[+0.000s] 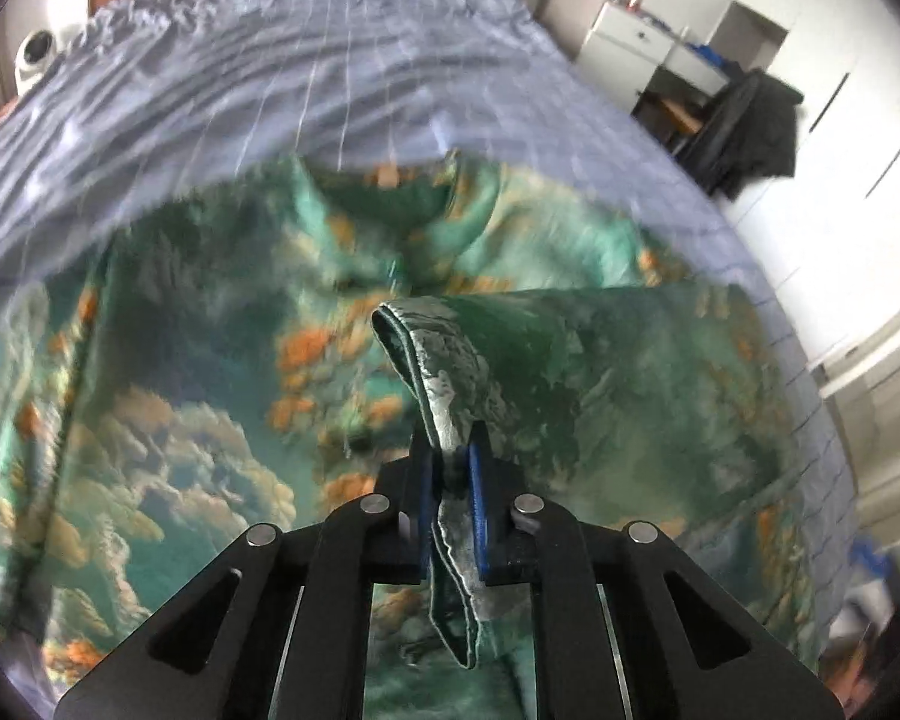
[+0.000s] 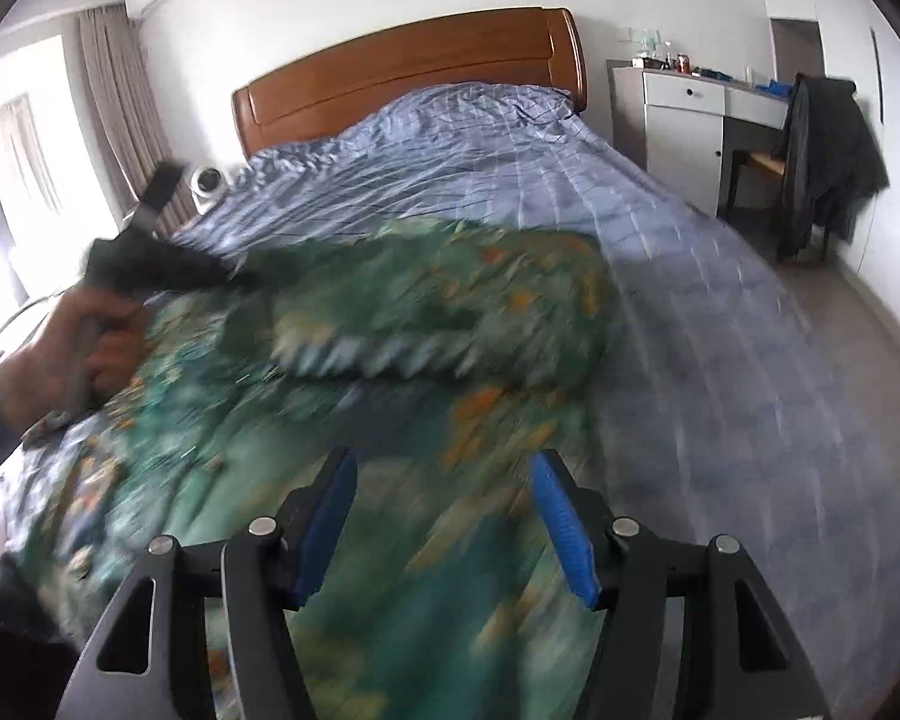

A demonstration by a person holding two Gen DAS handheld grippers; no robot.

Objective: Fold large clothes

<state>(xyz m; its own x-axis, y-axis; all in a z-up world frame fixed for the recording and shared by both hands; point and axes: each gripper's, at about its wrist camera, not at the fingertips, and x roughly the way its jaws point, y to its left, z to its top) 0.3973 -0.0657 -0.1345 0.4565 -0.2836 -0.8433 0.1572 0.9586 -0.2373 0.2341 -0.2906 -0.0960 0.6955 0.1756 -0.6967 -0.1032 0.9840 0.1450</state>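
Note:
A large green shirt point(image 1: 210, 360) with orange and cloud print lies spread on the bed, collar toward the headboard. My left gripper point(image 1: 453, 456) is shut on a hemmed edge of the shirt point(image 1: 444, 372) and holds that fold lifted above the rest. The shirt also shows in the right wrist view point(image 2: 420, 312), blurred by motion. My right gripper point(image 2: 444, 480) is open and empty, hovering over the shirt's near part. The left gripper point(image 2: 150, 264) and the hand holding it show at the left of the right wrist view.
The bed has a blue checked sheet point(image 2: 570, 168) and a wooden headboard point(image 2: 408, 72). A white round device point(image 2: 207, 183) sits at the bed's far left. A white desk point(image 2: 690, 114) and a chair with a dark jacket point(image 2: 822, 162) stand to the right.

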